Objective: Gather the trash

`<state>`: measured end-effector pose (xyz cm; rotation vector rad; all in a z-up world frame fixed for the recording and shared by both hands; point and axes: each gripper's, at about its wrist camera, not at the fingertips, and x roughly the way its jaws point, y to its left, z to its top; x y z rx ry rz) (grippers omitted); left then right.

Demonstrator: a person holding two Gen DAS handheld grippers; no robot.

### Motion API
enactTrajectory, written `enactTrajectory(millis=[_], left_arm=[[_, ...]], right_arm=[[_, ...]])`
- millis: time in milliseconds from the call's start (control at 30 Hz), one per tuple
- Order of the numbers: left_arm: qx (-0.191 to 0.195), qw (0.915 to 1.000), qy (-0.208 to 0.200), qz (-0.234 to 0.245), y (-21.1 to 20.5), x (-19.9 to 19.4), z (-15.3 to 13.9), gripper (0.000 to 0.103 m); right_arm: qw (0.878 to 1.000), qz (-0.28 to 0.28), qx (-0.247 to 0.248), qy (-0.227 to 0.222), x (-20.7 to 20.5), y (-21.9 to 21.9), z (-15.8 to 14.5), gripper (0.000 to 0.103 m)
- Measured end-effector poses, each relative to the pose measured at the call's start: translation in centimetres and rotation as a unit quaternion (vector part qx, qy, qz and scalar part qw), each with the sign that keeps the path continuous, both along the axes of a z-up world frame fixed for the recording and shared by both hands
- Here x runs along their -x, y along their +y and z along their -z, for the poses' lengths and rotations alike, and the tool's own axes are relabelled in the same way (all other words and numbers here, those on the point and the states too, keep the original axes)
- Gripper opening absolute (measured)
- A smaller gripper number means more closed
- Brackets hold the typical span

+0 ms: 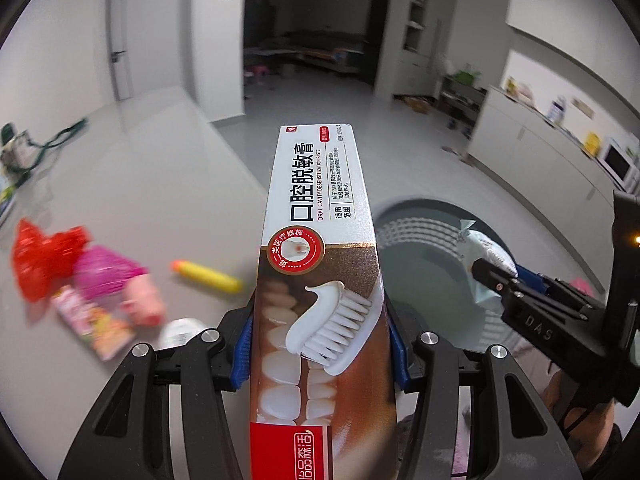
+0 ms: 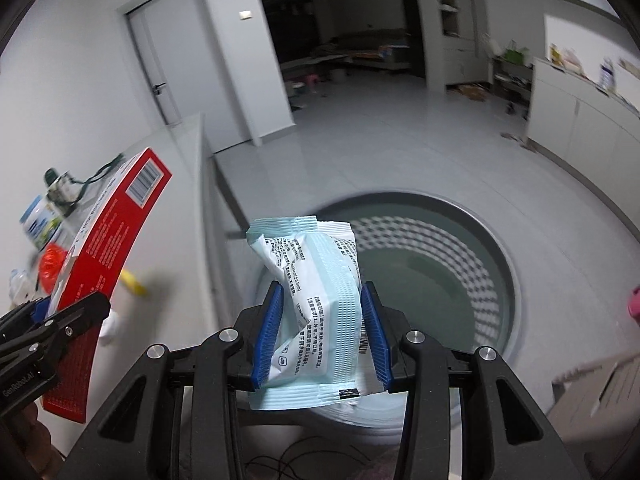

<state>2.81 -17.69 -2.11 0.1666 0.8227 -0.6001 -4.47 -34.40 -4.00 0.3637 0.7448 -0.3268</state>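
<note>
My left gripper (image 1: pixel 320 348) is shut on a long toothpaste box (image 1: pixel 320 240), held above the table edge; the box's red back also shows in the right wrist view (image 2: pixel 108 240). My right gripper (image 2: pixel 322 332) is shut on a crumpled pale blue wet-wipe packet (image 2: pixel 316 300), held over the near rim of a round grey perforated waste basket (image 2: pixel 496 264) on the floor. The right gripper and packet also show in the left wrist view (image 1: pixel 486 258), over the basket (image 1: pixel 412 224).
On the grey table (image 1: pixel 132 184) lie a red wrapper (image 1: pixel 40 260), a pink wrapper (image 1: pixel 104 272), a pink snack packet (image 1: pixel 92 324), a yellow tube (image 1: pixel 208 276) and a white scrap (image 1: pixel 180 330). Bottles stand at the table's far left (image 2: pixel 38 220). Cabinets (image 1: pixel 540 160) line the right wall.
</note>
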Motion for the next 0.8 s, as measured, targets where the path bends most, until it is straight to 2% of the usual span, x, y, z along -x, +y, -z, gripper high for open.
enactTrajectory(millis=[267, 567, 800], left_arm=[[-0.015, 0.9985, 0.026, 0.046, -5.6, -0.2, 2.1, 0.051], [-0.029, 0.9957, 0.062, 0.062, -7.9, -1.3, 4.8, 0.051], [-0.036, 0.9946, 0.073, 0.064, -9.1, -2.2, 5.5, 0.051]], right_arm=[[0.999, 0.030, -0.014, 0.014, 1.8, -4.0, 1.9, 0.039], [0.999, 0.027, -0.022, 0.027, 0.9, -5.0, 3.2, 0.039], [0.999, 0.023, -0.026, 0.033, 0.0, -5.4, 3.8, 0.039]])
